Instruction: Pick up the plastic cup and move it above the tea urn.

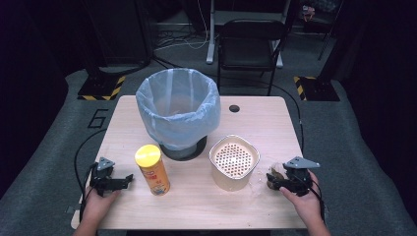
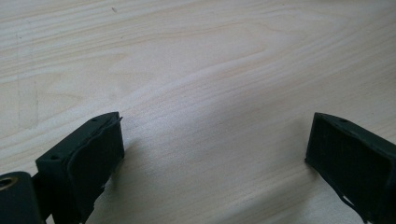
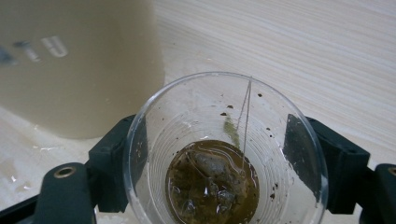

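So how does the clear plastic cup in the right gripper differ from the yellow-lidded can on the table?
The clear plastic cup is see-through and open-topped; the can is opaque with a yellow lid on. The cup shows a used tea bag in brownish liquid; the can's contents are hidden. The cup sits between the right gripper jaws; the can stands free, beside the open, empty left gripper. Both are upright and round.

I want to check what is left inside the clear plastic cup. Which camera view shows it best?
The right gripper view: it looks straight down into the clear plastic cup, showing a wet tea bag and its string. The high view shows the cup small, at the right gripper.
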Tool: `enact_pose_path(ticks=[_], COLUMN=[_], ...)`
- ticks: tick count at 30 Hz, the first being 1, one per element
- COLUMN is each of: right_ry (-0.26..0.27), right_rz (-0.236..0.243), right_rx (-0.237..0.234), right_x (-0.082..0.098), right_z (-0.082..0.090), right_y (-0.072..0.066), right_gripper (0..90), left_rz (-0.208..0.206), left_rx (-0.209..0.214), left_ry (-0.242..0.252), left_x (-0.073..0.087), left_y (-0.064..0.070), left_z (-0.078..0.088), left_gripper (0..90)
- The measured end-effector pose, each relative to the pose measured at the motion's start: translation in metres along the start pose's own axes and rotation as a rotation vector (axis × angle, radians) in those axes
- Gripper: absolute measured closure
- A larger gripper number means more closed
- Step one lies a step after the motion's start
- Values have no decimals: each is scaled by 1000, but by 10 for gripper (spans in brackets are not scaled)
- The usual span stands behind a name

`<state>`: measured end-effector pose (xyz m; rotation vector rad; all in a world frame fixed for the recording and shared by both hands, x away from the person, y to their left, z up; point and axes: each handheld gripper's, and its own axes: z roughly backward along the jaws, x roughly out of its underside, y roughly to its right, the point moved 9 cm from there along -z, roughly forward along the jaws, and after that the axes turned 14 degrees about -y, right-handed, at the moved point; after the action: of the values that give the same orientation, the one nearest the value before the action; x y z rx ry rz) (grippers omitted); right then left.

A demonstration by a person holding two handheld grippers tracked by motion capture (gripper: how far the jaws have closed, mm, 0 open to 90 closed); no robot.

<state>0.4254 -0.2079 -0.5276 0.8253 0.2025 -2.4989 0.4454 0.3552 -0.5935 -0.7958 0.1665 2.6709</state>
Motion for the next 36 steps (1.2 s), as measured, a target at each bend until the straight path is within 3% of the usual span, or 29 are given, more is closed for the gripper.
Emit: enact_pose_path(ticks=[3, 5, 11, 24, 25, 27, 29, 30, 31, 33, 34, 36], right_ry=[-6, -2, 13, 55, 60, 88, 115, 115, 111, 104, 98, 94], right_rz=[-10, -13, -13, 9, 9, 18, 33, 33, 44, 44, 38, 21], right_rx=[-13, -15, -27, 9, 6, -4, -37, -37, -69, -61, -81, -99], right_x=[-2, -4, -12, -40, -44, -54, -66, -66, -74, -80, -86, -91], right_z=[-2, -1, 6, 23, 25, 30, 33, 33, 31, 28, 23, 18], right_y=[4, 5, 1, -1, -1, -5, -13, -13, -21, -24, -28, -29], right_gripper=[199, 139, 134, 149, 176, 318, 402, 402, 464, 504, 565, 565], left_rz=[-1, 0, 0, 0, 0, -1, -1, -1, 1, 0, -1, 0], left_rx=[0, 0, 0, 1, 1, 1, 1, 1, 3, 3, 2, 3], left_ry=[0, 0, 0, 0, 0, 0, 0, 0, -1, -1, 0, -1], left_x=[0, 0, 0, 0, 0, 0, 0, 0, 0, 0, 0, 0], left_y=[0, 0, 0, 0, 0, 0, 0, 0, 0, 0, 0, 0], left_z=[0, 0, 0, 0, 0, 0, 0, 0, 0, 0, 0, 0], left_gripper=[39, 39, 39, 39, 38, 39, 39, 39, 39, 39, 38, 39])
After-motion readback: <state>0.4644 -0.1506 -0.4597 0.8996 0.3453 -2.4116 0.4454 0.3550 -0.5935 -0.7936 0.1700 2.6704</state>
